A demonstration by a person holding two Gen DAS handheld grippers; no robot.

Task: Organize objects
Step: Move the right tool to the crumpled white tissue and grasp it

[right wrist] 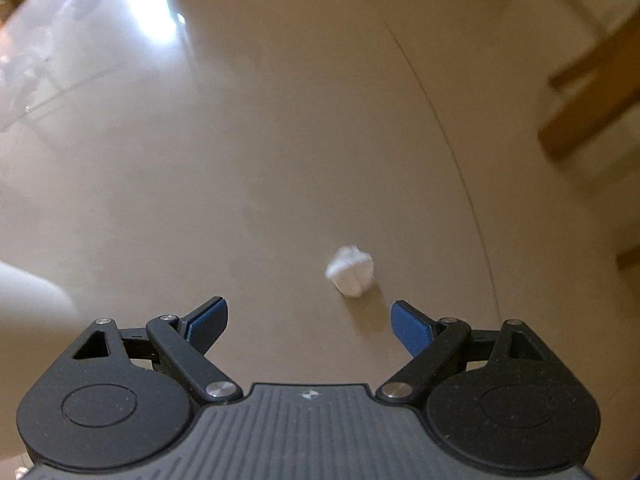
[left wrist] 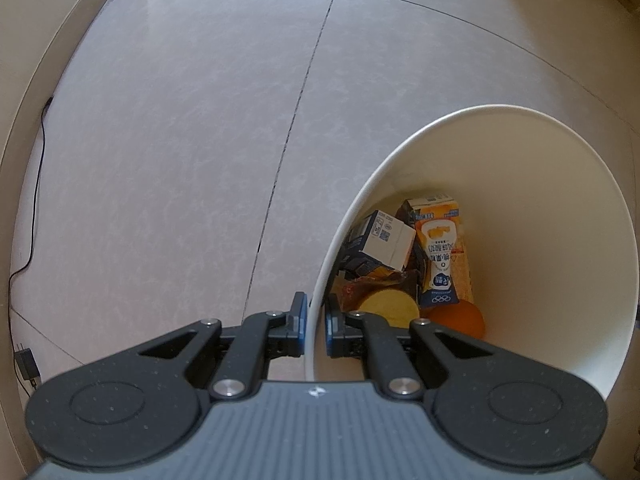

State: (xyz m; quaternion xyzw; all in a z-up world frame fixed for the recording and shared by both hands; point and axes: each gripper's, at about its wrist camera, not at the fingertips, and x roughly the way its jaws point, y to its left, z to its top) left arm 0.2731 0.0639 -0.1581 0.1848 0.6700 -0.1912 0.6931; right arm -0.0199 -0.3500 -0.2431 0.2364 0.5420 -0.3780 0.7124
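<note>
Judging by what lies where, most of the tidying looks done: the floor in the left view is bare of loose items, and the white bin already holds a heap of packaging. One stray piece seems left, the white wad on the floor in the right view.

The bin is tall and smooth-walled, seen from above its rim at the right edge of the left view. At its bottom stand an orange drink carton upright against the far wall, a white and dark blue box tilted beside it, an orange ball and a yellow disc (what it is I cannot tell).

The left gripper is clamped on the bin's near rim, one pad outside the wall and one inside.

The right gripper is spread wide and holds nothing. The wad, small, crumpled and blurred, lies just ahead of its right finger, apart from both pads.
</note>
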